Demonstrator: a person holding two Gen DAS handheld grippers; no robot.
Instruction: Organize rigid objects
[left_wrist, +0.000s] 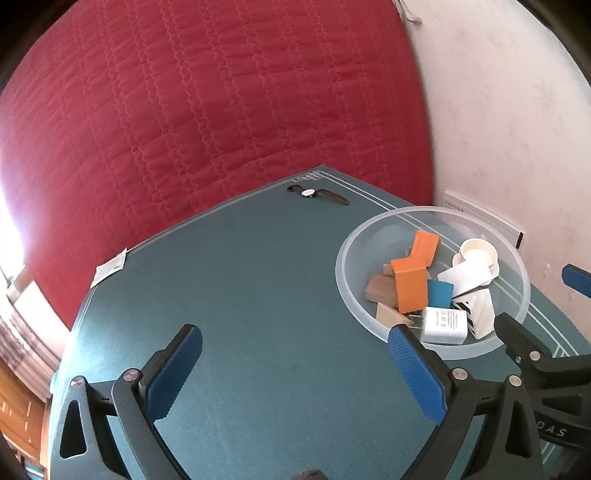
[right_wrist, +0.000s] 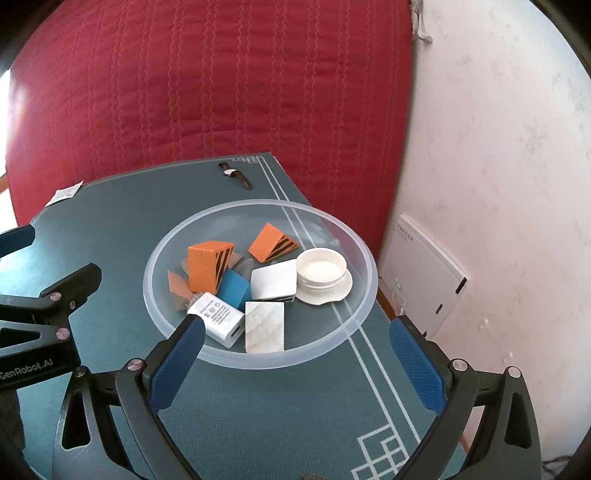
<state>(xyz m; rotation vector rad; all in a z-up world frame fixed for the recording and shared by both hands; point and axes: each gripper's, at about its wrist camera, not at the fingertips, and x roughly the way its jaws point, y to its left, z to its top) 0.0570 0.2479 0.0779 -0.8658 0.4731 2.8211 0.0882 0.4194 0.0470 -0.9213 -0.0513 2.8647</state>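
A clear plastic bowl on the teal table mat holds several small rigid things: orange blocks, a blue block, white tiles, a white charger, a white lid and wooden pieces. A wristwatch lies at the mat's far edge. My left gripper is open and empty over bare mat, left of the bowl. My right gripper is open and empty above the bowl's near rim.
A red quilted bed rises behind the table. A small white paper packet lies at the mat's far left edge. A white wall and a white box stand on the right.
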